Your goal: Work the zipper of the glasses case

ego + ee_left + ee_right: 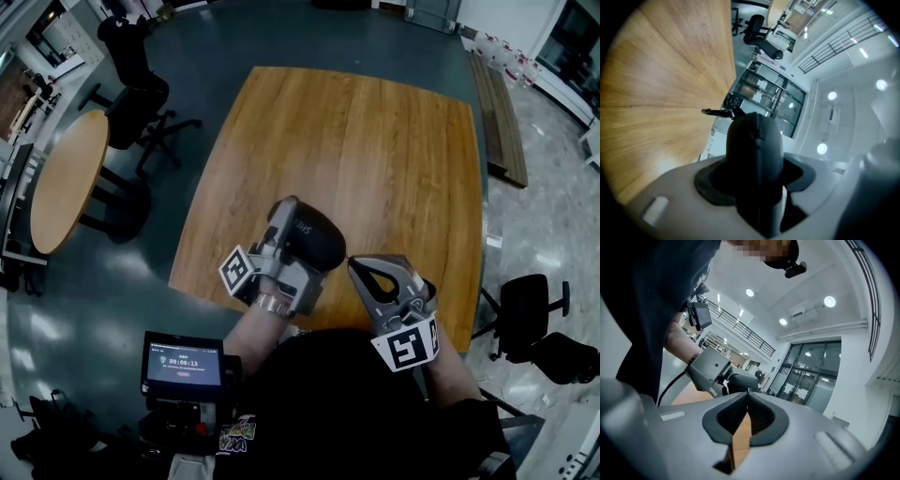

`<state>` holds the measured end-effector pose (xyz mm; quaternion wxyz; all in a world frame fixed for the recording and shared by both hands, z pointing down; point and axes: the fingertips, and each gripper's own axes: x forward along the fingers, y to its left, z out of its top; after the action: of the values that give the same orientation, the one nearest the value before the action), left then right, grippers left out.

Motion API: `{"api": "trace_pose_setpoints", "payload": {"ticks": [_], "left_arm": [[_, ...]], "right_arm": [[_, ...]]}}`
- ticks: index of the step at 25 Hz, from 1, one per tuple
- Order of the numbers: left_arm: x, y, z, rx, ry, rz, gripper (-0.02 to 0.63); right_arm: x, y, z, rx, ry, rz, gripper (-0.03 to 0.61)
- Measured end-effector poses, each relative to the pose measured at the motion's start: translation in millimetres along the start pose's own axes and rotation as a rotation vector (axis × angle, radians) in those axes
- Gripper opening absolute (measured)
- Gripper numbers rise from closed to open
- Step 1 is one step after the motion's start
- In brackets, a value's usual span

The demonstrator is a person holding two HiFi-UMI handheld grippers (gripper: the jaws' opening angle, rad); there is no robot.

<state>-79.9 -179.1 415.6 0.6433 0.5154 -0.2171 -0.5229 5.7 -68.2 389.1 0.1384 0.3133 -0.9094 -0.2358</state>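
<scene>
Left gripper (284, 225) clamps case (314, 236) above table's (394, 141) near edge. Right gripper (352, 265) pressed together, tips touching case; pull not visible. Likely grabbing pull; next, drag along zipper.

Black glasses case (319, 239); grey left gripper (286, 225) and right gripper (352, 265), each carrying black-and-white square markers (240, 270); honey-brown, wood-grained table (394, 159); dark blue-grey floor (187, 84).

Glasses case (314, 234) left of right gripper (350, 263).
</scene>
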Motion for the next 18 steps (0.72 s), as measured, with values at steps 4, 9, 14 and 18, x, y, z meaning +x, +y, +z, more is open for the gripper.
{"api": "trace_pose_setpoints", "payload": {"ticks": [4, 9, 14, 18], "left_arm": [[4, -12, 1, 0.074, -0.048, -0.046, 0.262], [5, -18, -1, 0.122, -0.025, -0.079, 0.262], [6, -23, 1, 0.247, -0.030, -0.067, 0.262], [5, -20, 6, 0.253, -0.068, -0.073, 0.262]], "right_arm": [[2, 0, 0, 0.123, -0.012, 0.003, 0.006], [-1, -1, -1, 0.160, -0.011, 0.006, 0.005], [-2, 6, -2, 0.129, 0.014, 0.036, 0.005], [0, 12, -7, 0.218, 0.015, 0.094, 0.006]]}}
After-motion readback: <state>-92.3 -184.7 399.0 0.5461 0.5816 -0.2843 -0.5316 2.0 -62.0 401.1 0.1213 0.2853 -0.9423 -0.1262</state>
